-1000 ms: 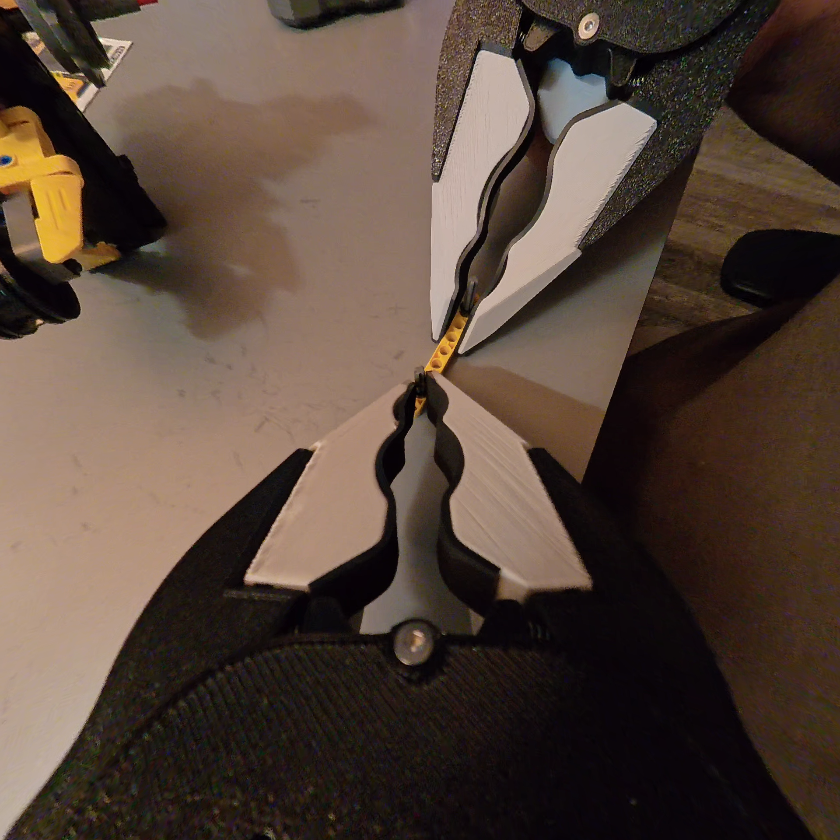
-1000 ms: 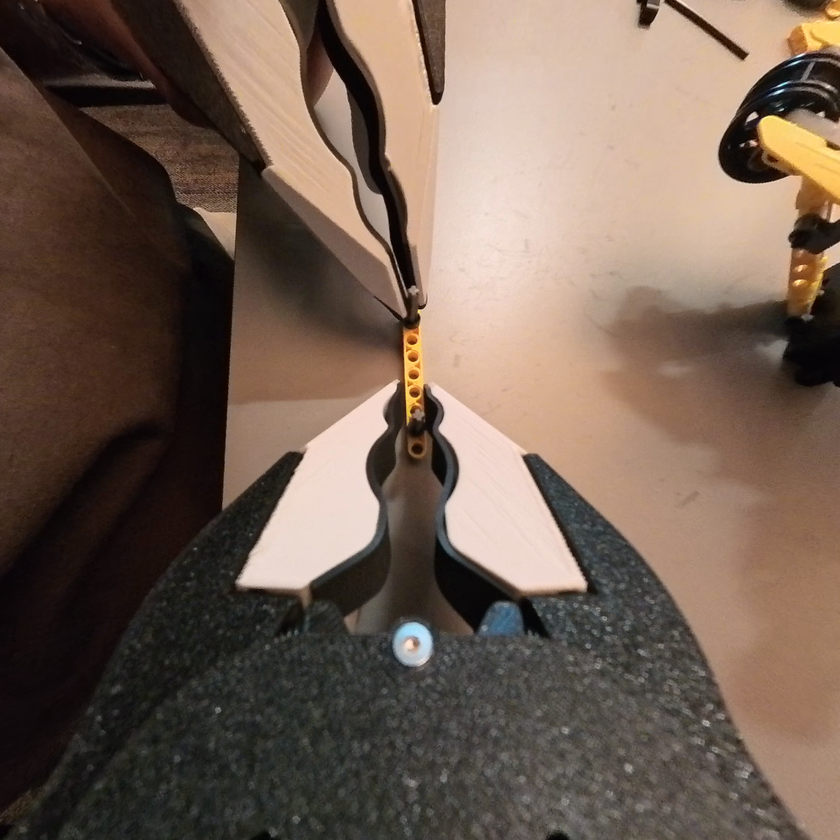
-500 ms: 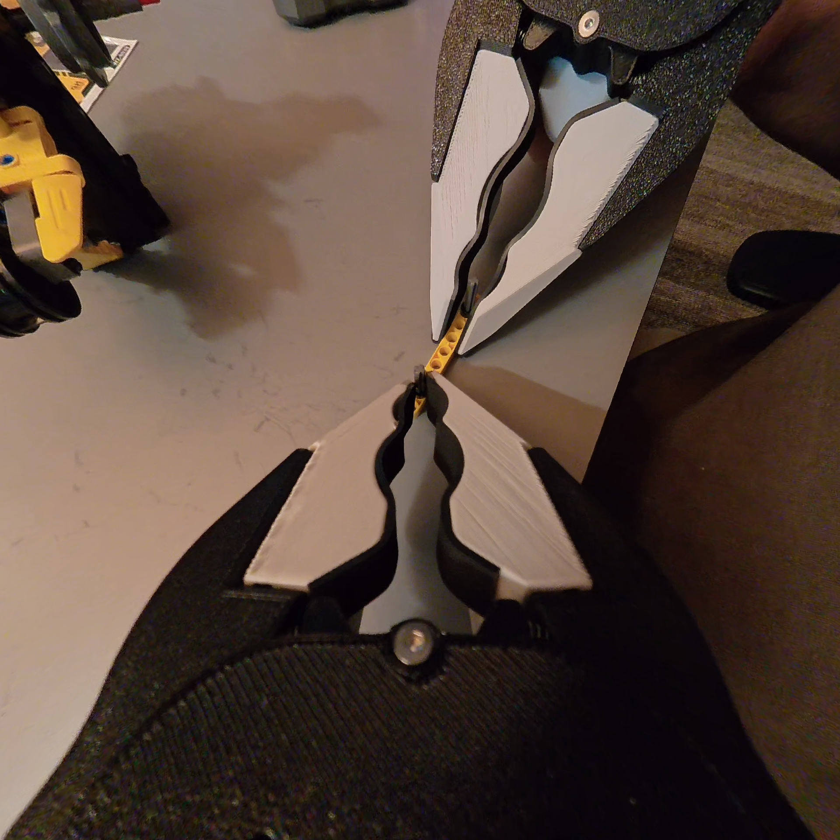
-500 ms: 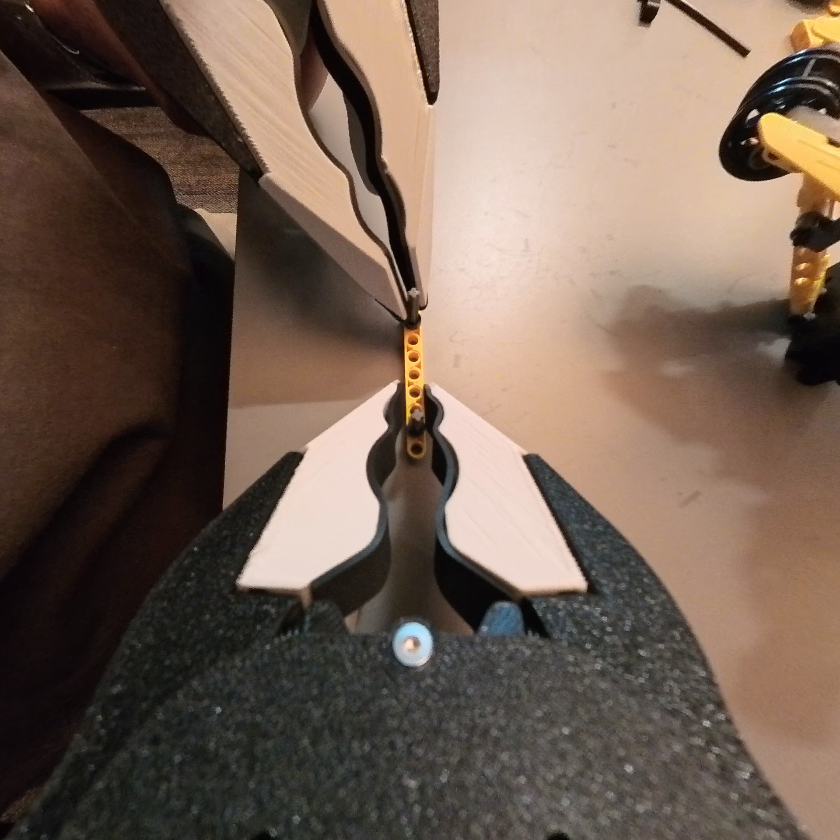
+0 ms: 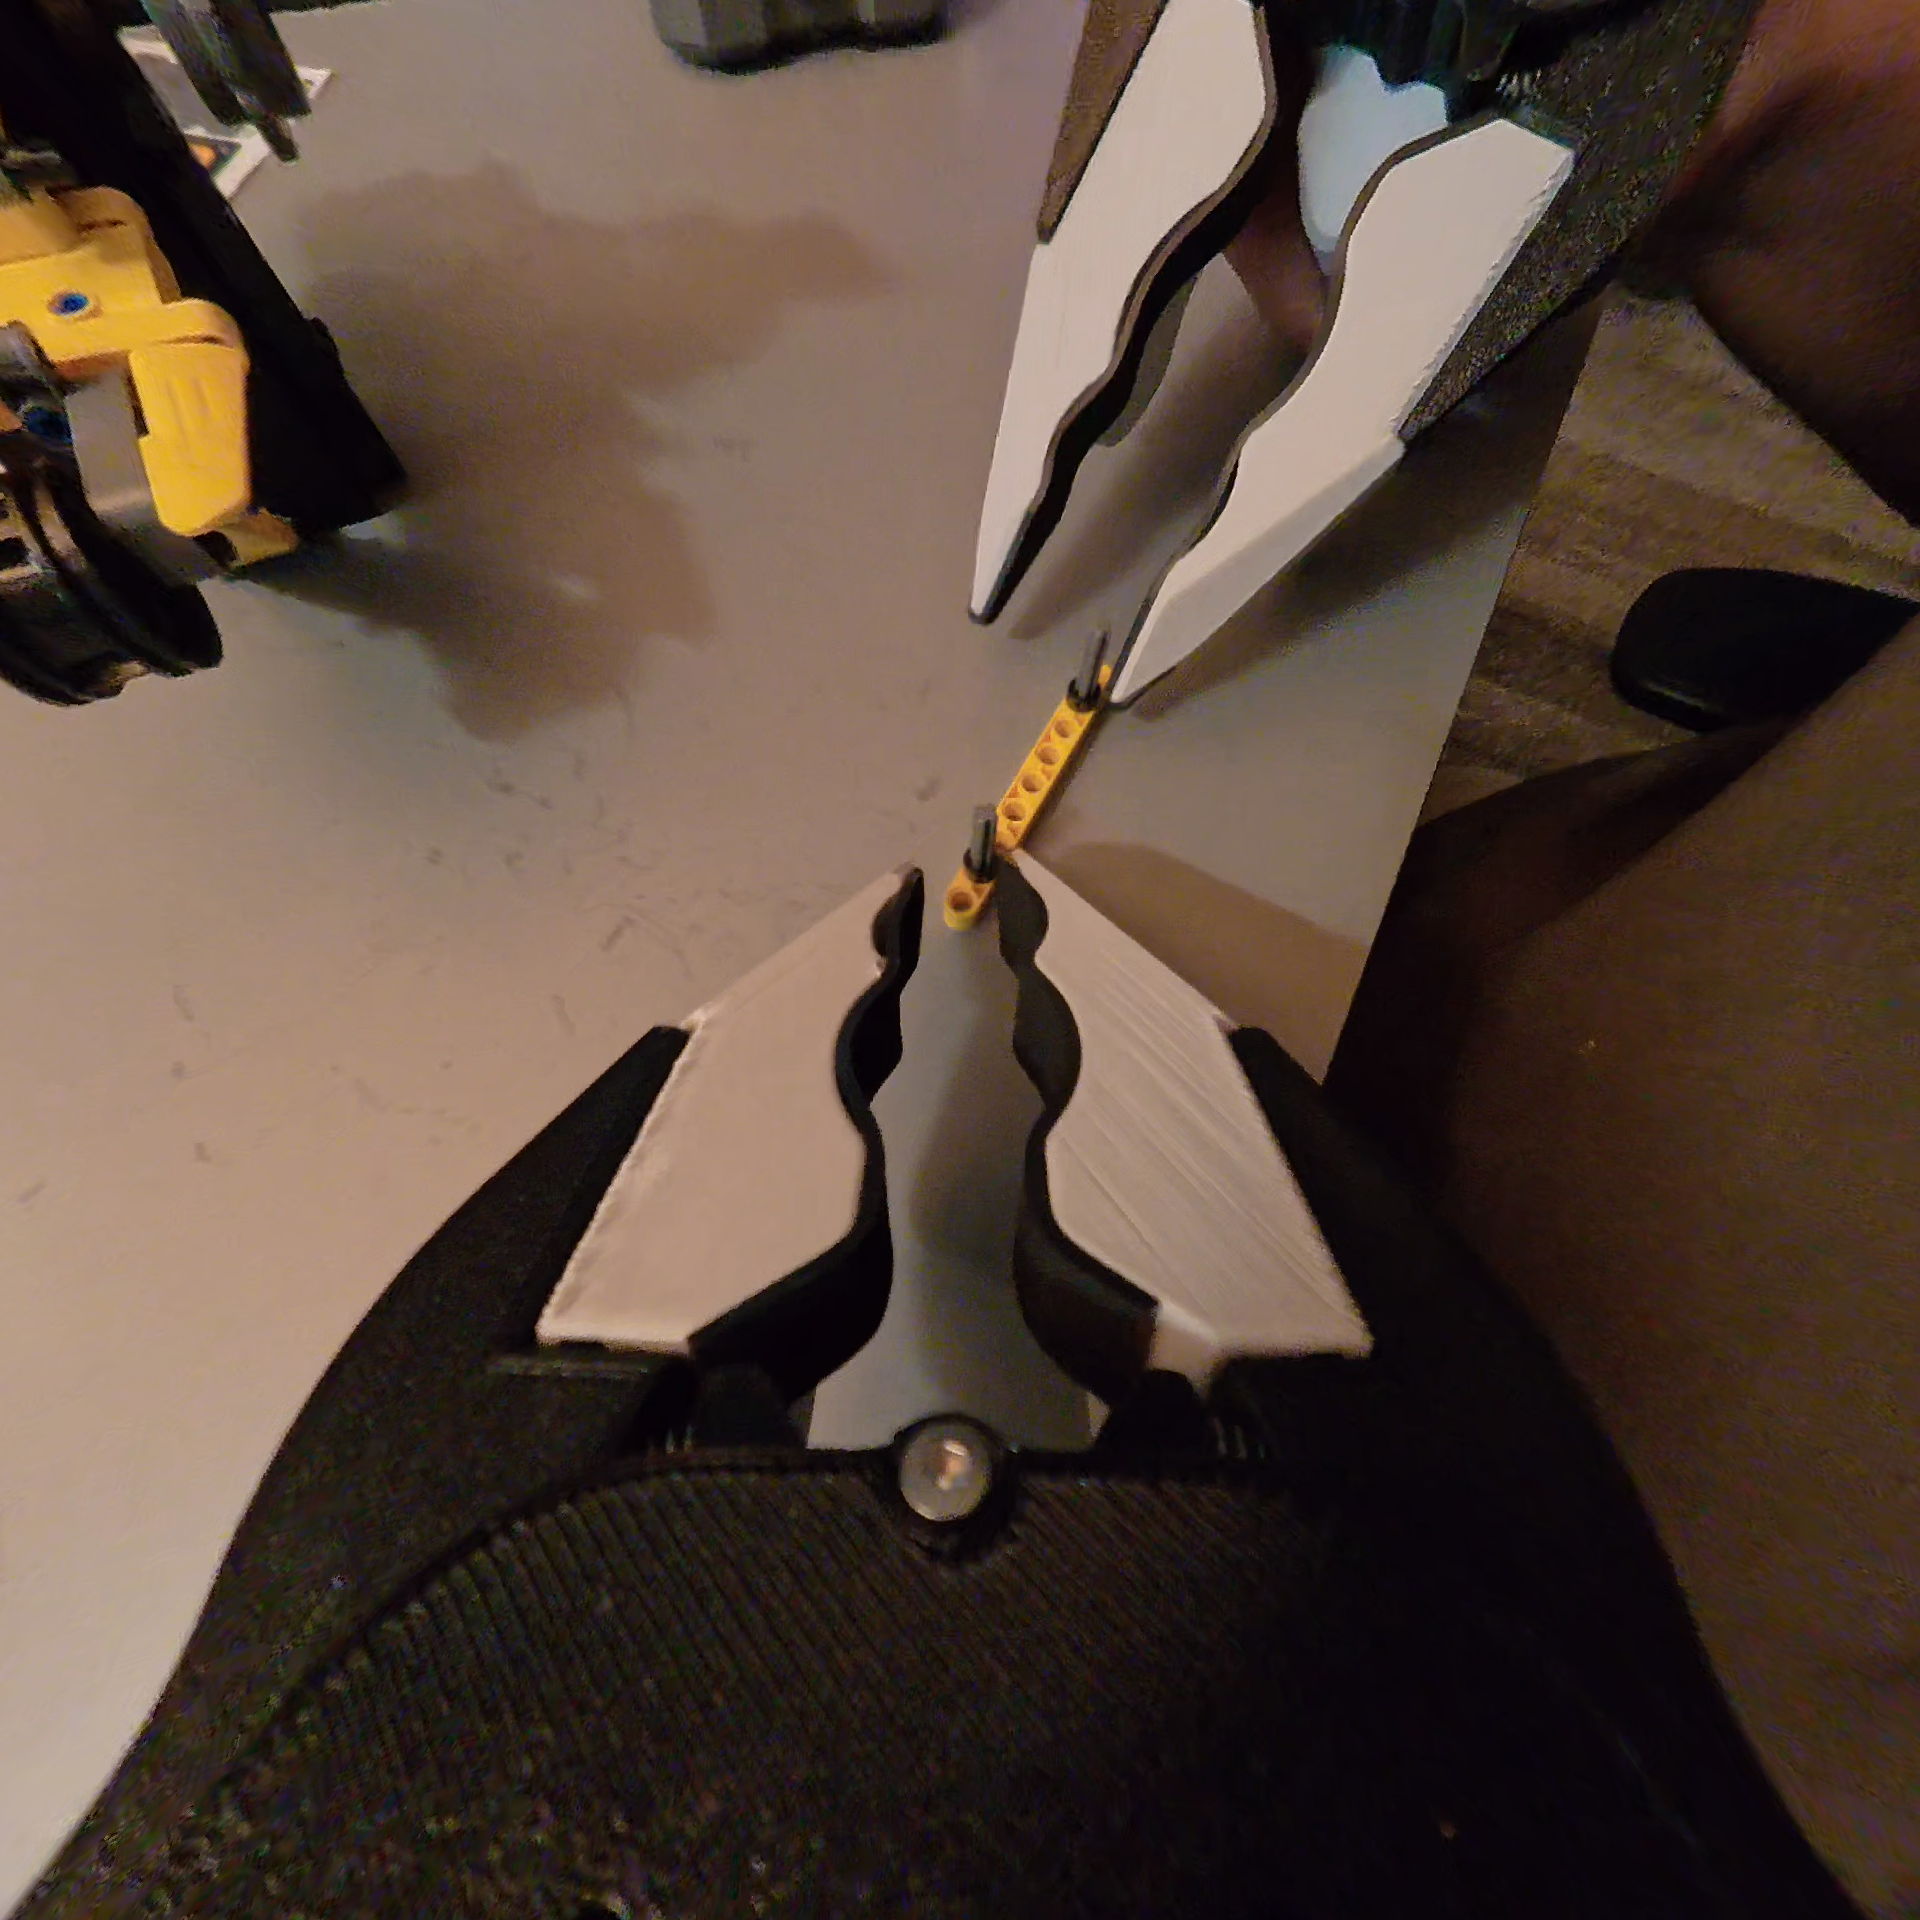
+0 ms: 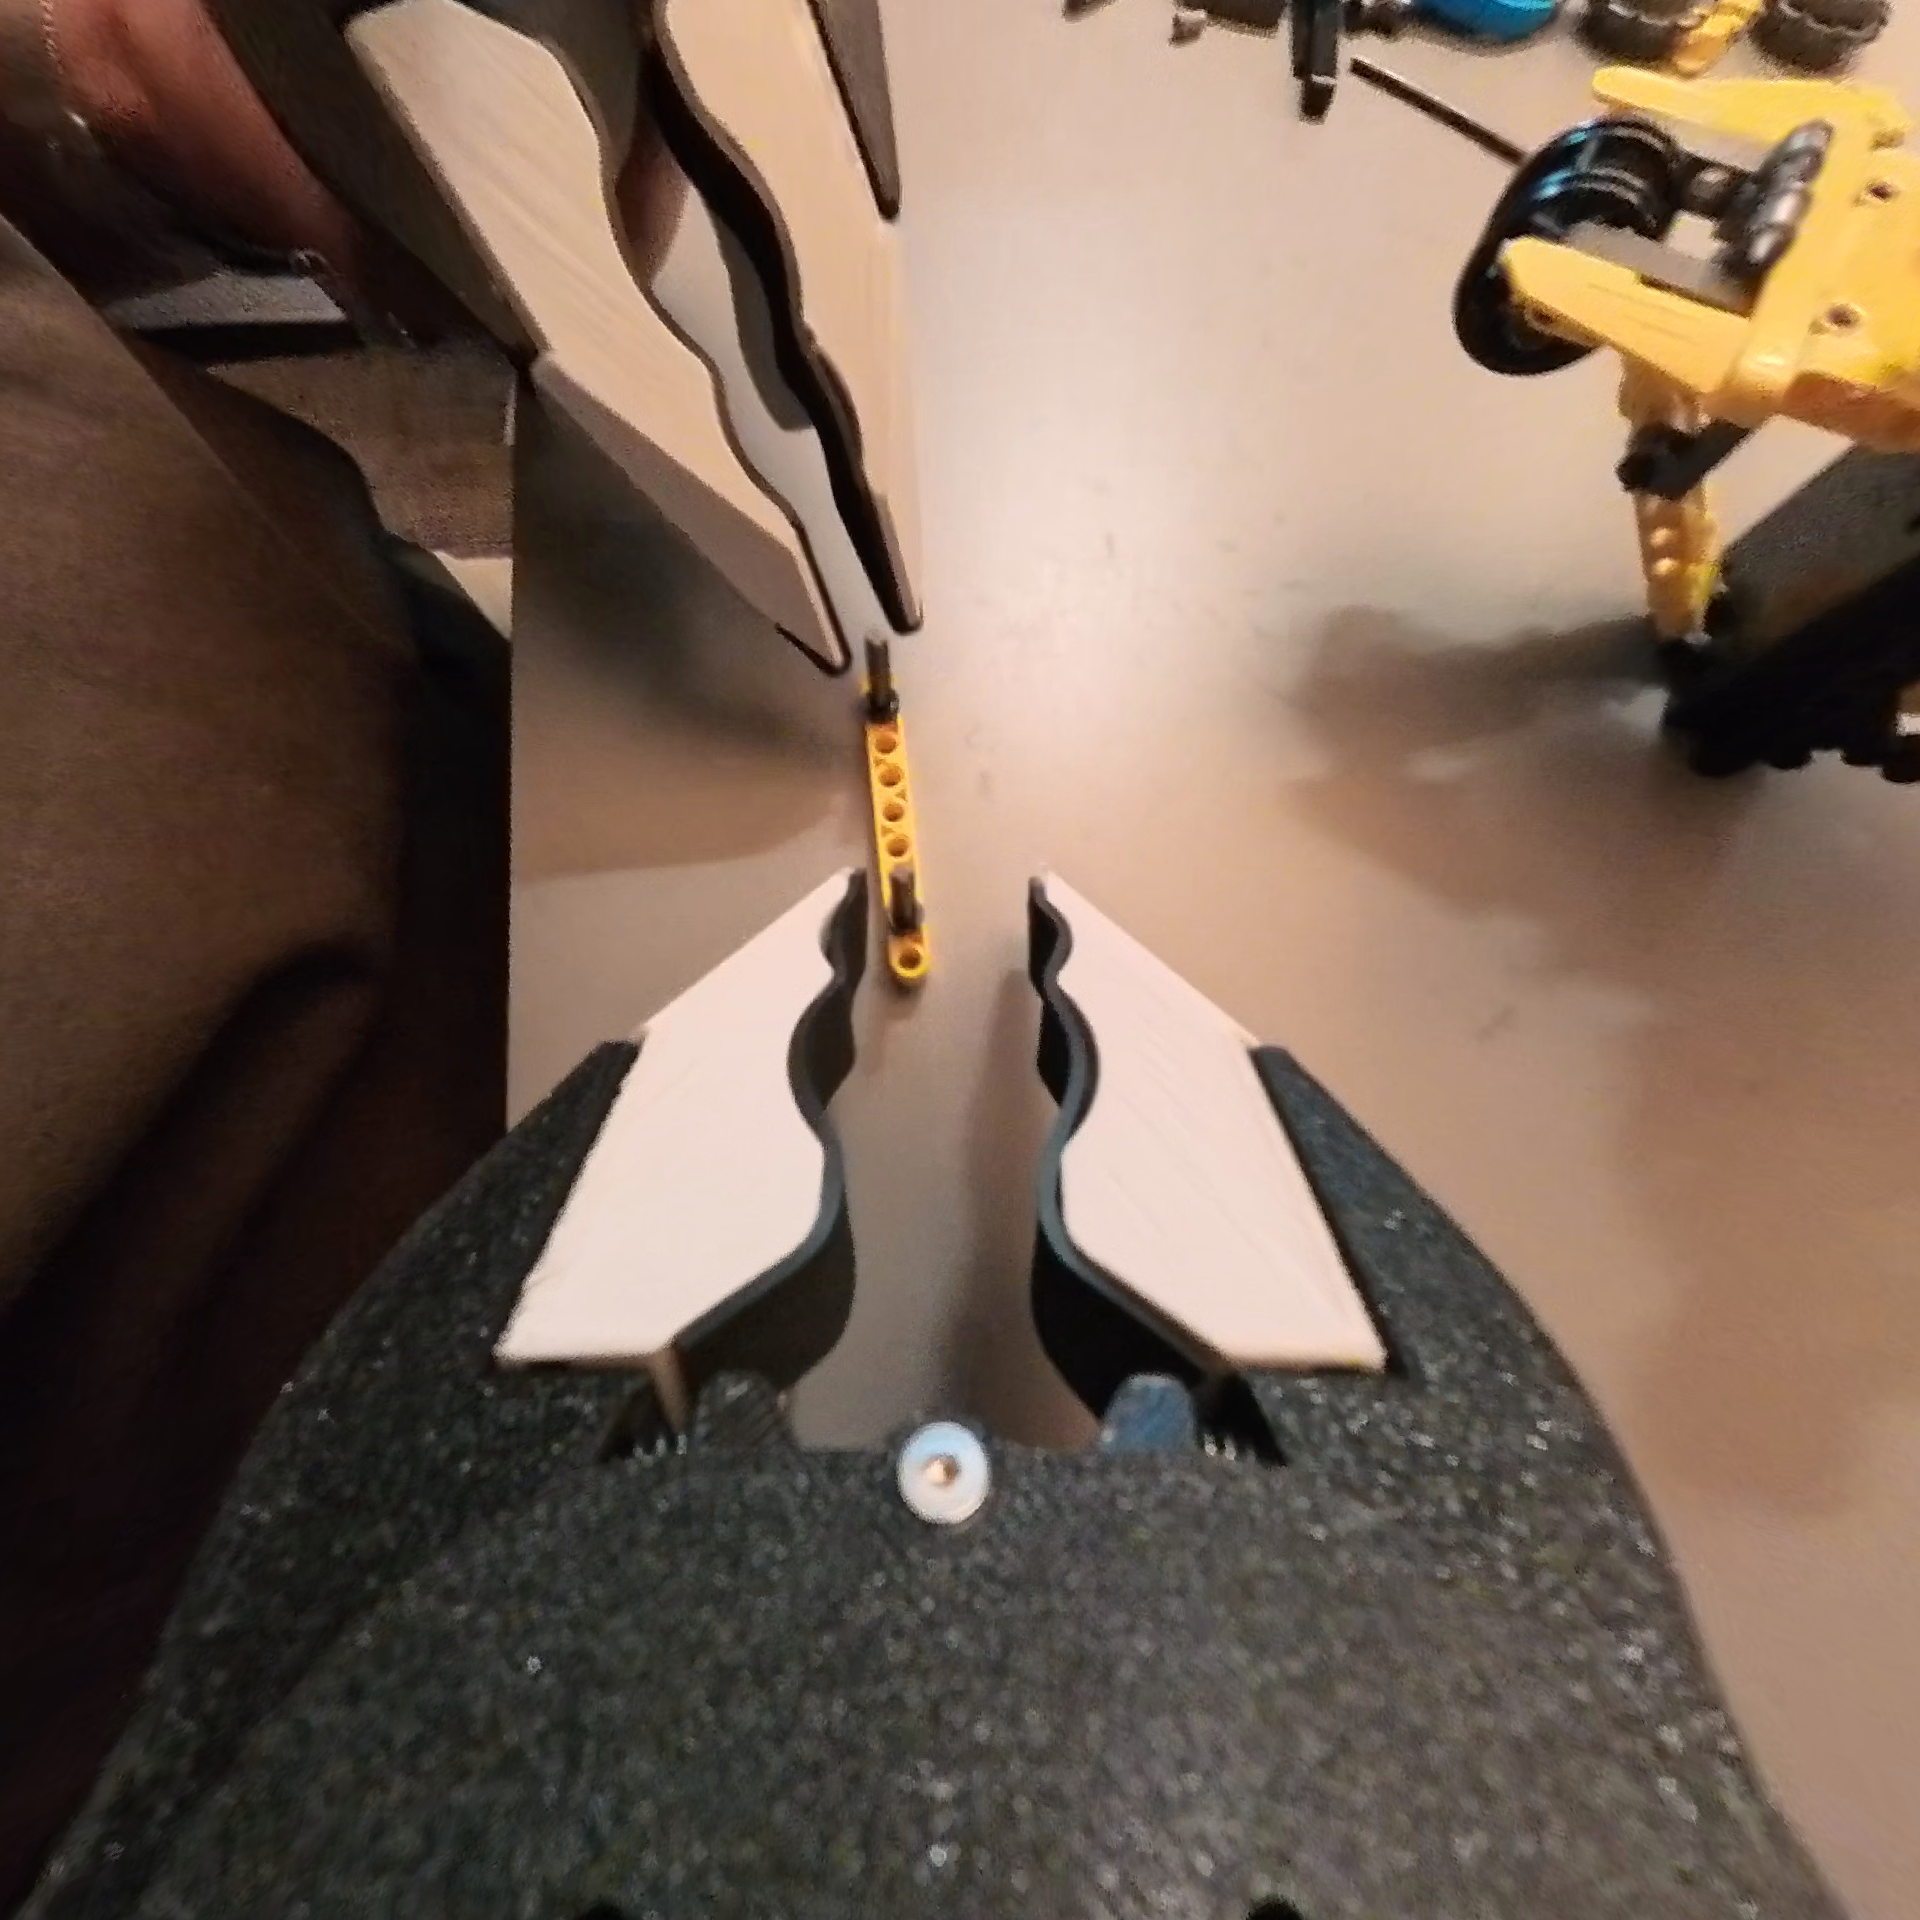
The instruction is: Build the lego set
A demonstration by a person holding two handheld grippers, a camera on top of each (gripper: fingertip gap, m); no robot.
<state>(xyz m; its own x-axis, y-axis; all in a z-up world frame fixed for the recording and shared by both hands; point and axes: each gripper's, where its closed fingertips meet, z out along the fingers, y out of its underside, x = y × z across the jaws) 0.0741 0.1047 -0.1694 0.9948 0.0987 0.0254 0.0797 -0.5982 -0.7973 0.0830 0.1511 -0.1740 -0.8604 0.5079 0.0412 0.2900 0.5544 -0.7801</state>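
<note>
A thin yellow beam with holes [image 5: 1034, 779] lies on the grey table [image 5: 623, 831] near its edge, with a black pin [image 5: 979, 842] standing at one end and another [image 5: 1091, 665] at the other. My left gripper [image 5: 961, 883] is open, and one end of the beam sits between its fingertips. My right gripper [image 5: 1055, 655] faces it, open, with its tips at the beam's other end. In the right wrist view the beam [image 6: 891, 810] lies between my open right gripper [image 6: 945, 888] and the left gripper [image 6: 868, 639]. Neither gripper holds it.
A yellow and black toy building model [image 5: 125, 416] stands on the table to the left, and it also shows in the right wrist view [image 6: 1766, 260]. Loose parts [image 6: 1714, 21] lie at the far back. The table edge [image 5: 1455, 727] runs beside a person's leg [image 5: 1662, 1143].
Both grippers were shut on the ends of the beam; now both have opened and let it go. The beam rests on the table between them.
</note>
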